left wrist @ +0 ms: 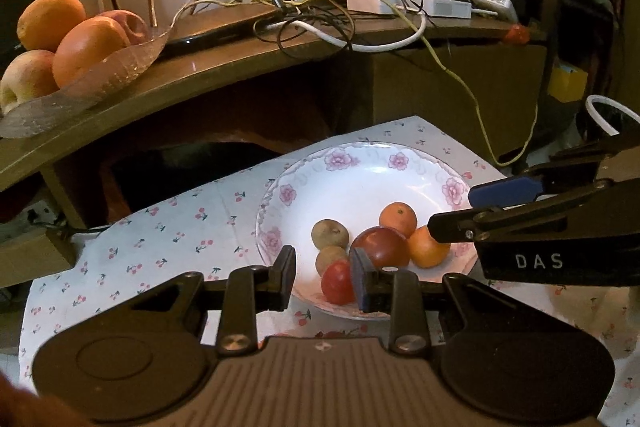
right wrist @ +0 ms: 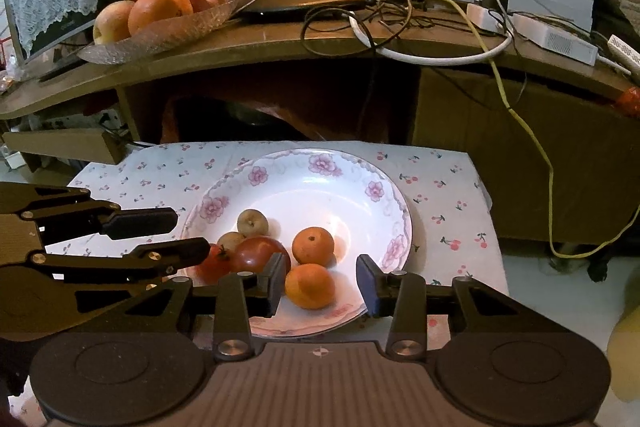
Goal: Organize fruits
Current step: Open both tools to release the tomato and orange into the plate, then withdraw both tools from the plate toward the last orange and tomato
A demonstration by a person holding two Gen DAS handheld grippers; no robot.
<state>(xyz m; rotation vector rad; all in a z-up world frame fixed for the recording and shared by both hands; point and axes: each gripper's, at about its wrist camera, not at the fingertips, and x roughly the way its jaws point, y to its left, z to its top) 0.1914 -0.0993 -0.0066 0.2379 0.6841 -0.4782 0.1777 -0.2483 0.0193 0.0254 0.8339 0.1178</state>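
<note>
A white floral plate (left wrist: 360, 179) (right wrist: 320, 183) on a cherry-print cloth holds two small oranges (left wrist: 398, 218) (right wrist: 313, 245), a dark red apple (left wrist: 386, 247) (right wrist: 256, 251), a small red tomato (left wrist: 336, 283) (right wrist: 214, 265) and two brown fruits (left wrist: 330, 234) (right wrist: 252, 222). My left gripper (left wrist: 322, 277) is open over the plate's near rim, by the tomato. My right gripper (right wrist: 320, 285) is open, its jaws either side of the nearest orange (right wrist: 310, 286). Each gripper shows in the other's view, the right one (left wrist: 450, 213) and the left one (right wrist: 192, 233).
A wooden shelf (left wrist: 240, 67) (right wrist: 280, 43) behind holds a glass dish (left wrist: 100, 75) (right wrist: 160, 35) of large oranges and apples, a router, tangled cables and white adapters. A yellow cable (right wrist: 536, 147) hangs at the right. A red fruit (left wrist: 516, 35) sits on the shelf's right end.
</note>
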